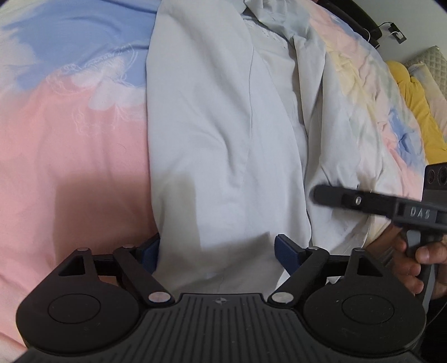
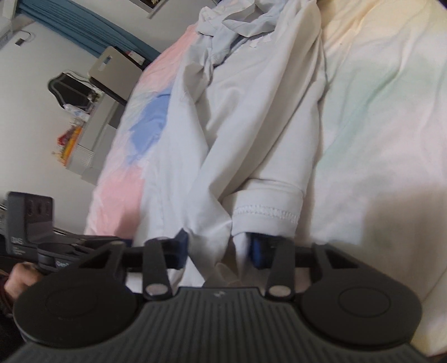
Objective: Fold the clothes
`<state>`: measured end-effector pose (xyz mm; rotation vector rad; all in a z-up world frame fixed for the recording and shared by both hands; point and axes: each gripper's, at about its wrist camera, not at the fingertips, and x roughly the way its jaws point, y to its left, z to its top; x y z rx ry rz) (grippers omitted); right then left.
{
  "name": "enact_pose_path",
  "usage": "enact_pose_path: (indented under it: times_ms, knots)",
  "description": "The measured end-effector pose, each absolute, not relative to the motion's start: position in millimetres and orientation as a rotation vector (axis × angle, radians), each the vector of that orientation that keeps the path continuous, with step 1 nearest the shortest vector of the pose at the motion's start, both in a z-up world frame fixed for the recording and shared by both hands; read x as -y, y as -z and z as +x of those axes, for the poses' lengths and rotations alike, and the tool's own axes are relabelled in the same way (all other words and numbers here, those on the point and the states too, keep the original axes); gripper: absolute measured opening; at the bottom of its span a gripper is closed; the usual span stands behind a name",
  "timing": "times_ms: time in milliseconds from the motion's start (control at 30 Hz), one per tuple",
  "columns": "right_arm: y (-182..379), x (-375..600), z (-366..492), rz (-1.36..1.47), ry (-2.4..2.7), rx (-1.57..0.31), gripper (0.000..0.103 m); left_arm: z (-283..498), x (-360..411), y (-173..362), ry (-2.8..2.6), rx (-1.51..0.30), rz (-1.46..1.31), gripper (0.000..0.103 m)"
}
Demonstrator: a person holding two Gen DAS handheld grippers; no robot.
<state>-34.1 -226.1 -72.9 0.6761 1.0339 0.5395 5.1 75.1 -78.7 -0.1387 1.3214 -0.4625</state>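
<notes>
With both sleeves lying folded inward on the pale shirt (image 1: 223, 134), the left tongs (image 1: 216, 252) are straddling its hem, spread wide, while the right tongs (image 2: 220, 248) are seemingly gaping around the cuff (image 2: 265, 212), so the next move is calling for clamping the hem and folding it toward the collar (image 1: 262, 14).

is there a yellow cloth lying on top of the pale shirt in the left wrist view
No. The yellow cloth sits at the far right edge on the bedding, apart from the pale shirt.

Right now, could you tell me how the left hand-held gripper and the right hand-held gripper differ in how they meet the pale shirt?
The left hand-held gripper has its jaws spread wide around the pale shirt at its broad bottom edge; the right hand-held gripper has narrower jaws, with folded cloth between them just below the sleeve cuff. The left sits by the pink and blue bedsheet, the right by cream sheet. Both have blue pads.
</notes>
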Motion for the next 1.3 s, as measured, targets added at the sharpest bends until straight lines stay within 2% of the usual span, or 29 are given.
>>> enact_pose_path:
  times_ms: [67,167,367,467,533,600,633,700,733,1100,1300]
  knots:
    - [69.8,233.9,-32.0,0.733,-0.553,-1.008,0.022,3.6,-77.4,77.4,0.476,-1.323,-0.156,0.086]
    - [58.3,245.2,-33.1,0.812,-0.603,-0.937,0.018,-0.7,-86.7,74.2,0.492,-1.310,-0.229,0.085]
    - [35.2,267.8,-36.7,0.889,-0.620,-0.825,0.017,-13.2,-94.8,73.5,0.501,-1.298,-0.315,0.085]
    - [35.2,270.5,-36.0,0.885,-0.587,-0.821,0.017,-16.2,-91.3,68.6,0.504,-1.292,-0.281,0.081]
    - [38.0,269.9,-34.3,0.880,-0.565,-0.828,0.017,-15.5,-93.3,67.3,0.479,-1.287,-0.253,0.065]
    - [41.2,266.6,-31.1,0.879,-0.548,-0.831,0.017,-16.4,-96.0,67.1,0.436,-1.278,-0.237,0.038]
    - [42.7,264.0,-29.7,0.876,-0.542,-0.830,0.017,-16.6,-97.6,66.5,0.424,-1.269,-0.242,0.033]
    - [44.1,263.2,-29.2,0.874,-0.532,-0.829,0.017,-19.3,-102.9,62.6,0.417,-1.244,-0.264,0.011]
    - [45.7,262.2,-30.0,0.873,-0.527,-0.829,0.017,-21.1,-106.0,58.9,0.427,-1.225,-0.291,0.005]
    - [14.0,282.1,-61.6,0.892,-0.470,-0.764,0.014,-66.2,-152.7,-8.5,0.499,-0.954,-0.610,0.004]
    - [-19.9,304.9,-95.3,0.856,-0.462,-0.741,0.012,-99.9,-166.7,-26.0,0.571,-0.899,-0.718,0.002]
